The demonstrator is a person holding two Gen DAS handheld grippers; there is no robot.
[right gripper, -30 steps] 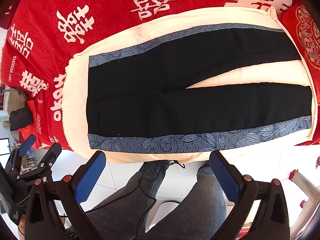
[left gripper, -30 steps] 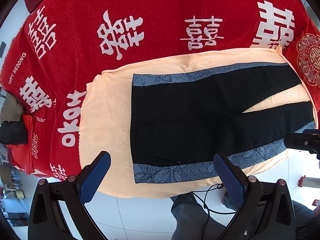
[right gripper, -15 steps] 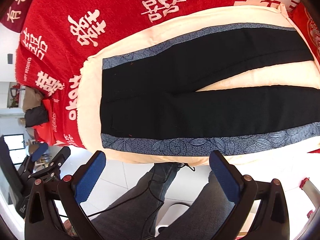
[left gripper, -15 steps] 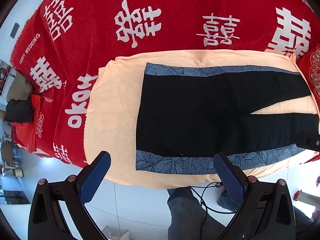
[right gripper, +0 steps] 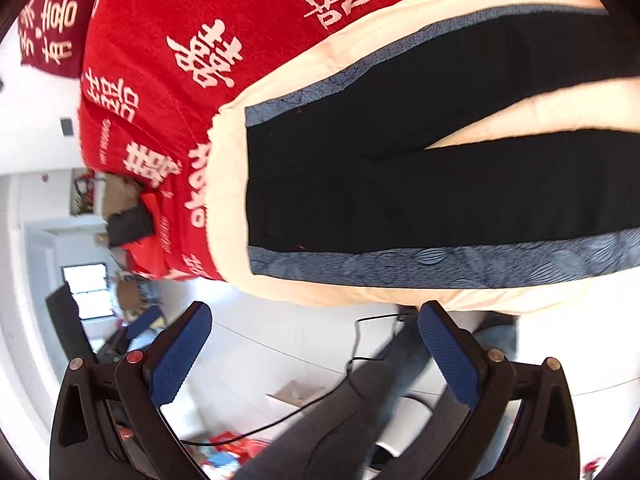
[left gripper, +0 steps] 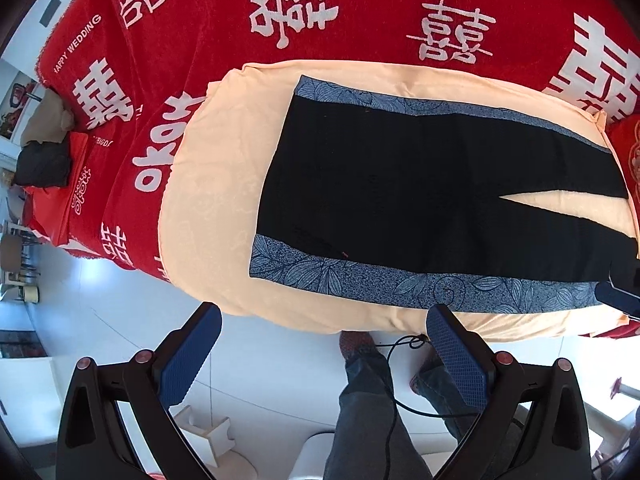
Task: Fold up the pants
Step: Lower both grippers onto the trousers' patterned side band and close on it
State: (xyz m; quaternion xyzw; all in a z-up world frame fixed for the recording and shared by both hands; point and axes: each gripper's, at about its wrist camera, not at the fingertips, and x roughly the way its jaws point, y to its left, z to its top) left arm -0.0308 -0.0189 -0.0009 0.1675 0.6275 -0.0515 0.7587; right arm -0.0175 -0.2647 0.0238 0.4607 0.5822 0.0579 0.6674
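Beyond both wide-open hand-held grippers, left point(left gripper: 322, 350) and right point(right gripper: 314, 344): pants point(left gripper: 420, 192) flat, untouched.

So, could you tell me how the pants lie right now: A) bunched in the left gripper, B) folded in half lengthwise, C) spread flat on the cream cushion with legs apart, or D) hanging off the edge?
C: the pants lie flat on the cream cushion with a wedge of cushion showing between the legs, and both grippers are open and empty.

The left gripper point(left gripper: 324, 354) swung left, so the pants point(left gripper: 420, 200) slid right in its view; the right gripper point(right gripper: 316, 352) tilted, the pants point(right gripper: 420, 184) filling more of its blurred view.
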